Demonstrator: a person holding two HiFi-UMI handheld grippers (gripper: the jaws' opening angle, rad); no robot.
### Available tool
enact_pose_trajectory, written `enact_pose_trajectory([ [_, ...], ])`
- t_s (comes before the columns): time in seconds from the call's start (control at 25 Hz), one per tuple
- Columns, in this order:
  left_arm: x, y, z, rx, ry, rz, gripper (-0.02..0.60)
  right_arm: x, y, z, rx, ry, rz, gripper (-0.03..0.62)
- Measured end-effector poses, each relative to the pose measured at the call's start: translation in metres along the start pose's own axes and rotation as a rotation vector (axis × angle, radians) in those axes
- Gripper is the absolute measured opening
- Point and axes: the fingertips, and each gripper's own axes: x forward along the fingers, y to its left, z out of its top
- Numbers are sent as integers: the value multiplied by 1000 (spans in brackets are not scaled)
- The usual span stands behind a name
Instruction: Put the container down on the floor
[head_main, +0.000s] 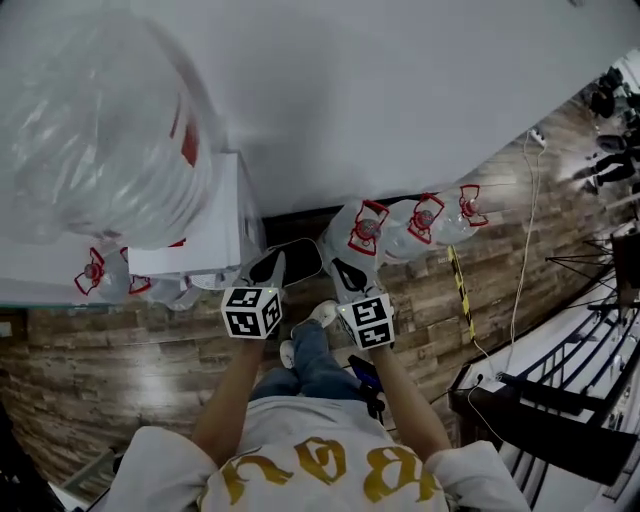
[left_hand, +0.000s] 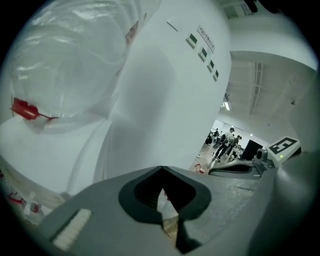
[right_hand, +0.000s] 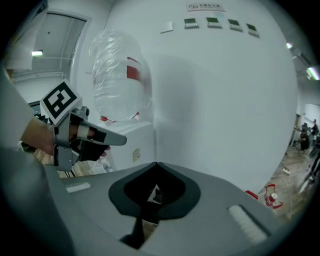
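Observation:
The container is a large clear water jug (head_main: 100, 130) wrapped in plastic film, with a red label. It stands upside down on a white dispenser (head_main: 205, 235) at the left. It also shows in the left gripper view as the jug (left_hand: 70, 65) and in the right gripper view as the jug (right_hand: 120, 75). My left gripper (head_main: 272, 268) and right gripper (head_main: 345, 272) are side by side in front of the dispenser, apart from the jug. Both jaws meet at their tips, in the left gripper (left_hand: 161, 169) and the right gripper (right_hand: 156, 164), with nothing between them.
Several more jugs lie on the wooden floor: three to the right (head_main: 425, 222) and one by the dispenser's foot (head_main: 100, 275). A white wall (head_main: 400, 90) rises straight ahead. Cables and black stands (head_main: 560, 350) crowd the right. The person's shoes (head_main: 305, 330) are below the grippers.

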Motion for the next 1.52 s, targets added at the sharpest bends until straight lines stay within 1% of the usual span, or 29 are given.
enact_pose_trajectory([
  [0.12, -14, -8, 21, -5, -47, -2, 0, -11, -6, 14, 21, -29, -22, 28],
  [0.2, -21, -14, 35, -7, -77, -8, 0, -19, -10, 29, 50, -73, -34, 28],
  [0.32, -36, -17, 50, -32, -127, -3, 0, -32, -10, 49, 85, -132, -49, 28],
  [0.48, -47, -18, 65, -73, -173, -2, 0, -50, -7, 69, 76, -177, -77, 28],
  [0.64, -50, -22, 80, -60, -204, -11, 0, -64, -9, 81, 73, -209, -96, 28],
  [0.76, -51, -32, 90, -46, -224, -28, 0, -72, -18, 82, 107, -221, -119, 28],
  [0.92, -54, -40, 94, -7, -221, -40, 0, -75, -21, 78, 167, -226, -123, 28],
  [1.08, -49, -47, 96, 21, -207, -56, 0, -80, -26, 75, 184, -235, -144, 28],
  [1.32, -46, -56, 96, 34, -202, -65, 0, -86, -36, 71, 217, -243, -157, 28],
  [1.52, -45, -58, 94, 37, -197, -58, 0, -86, -38, 67, 236, -243, -152, 28],
])
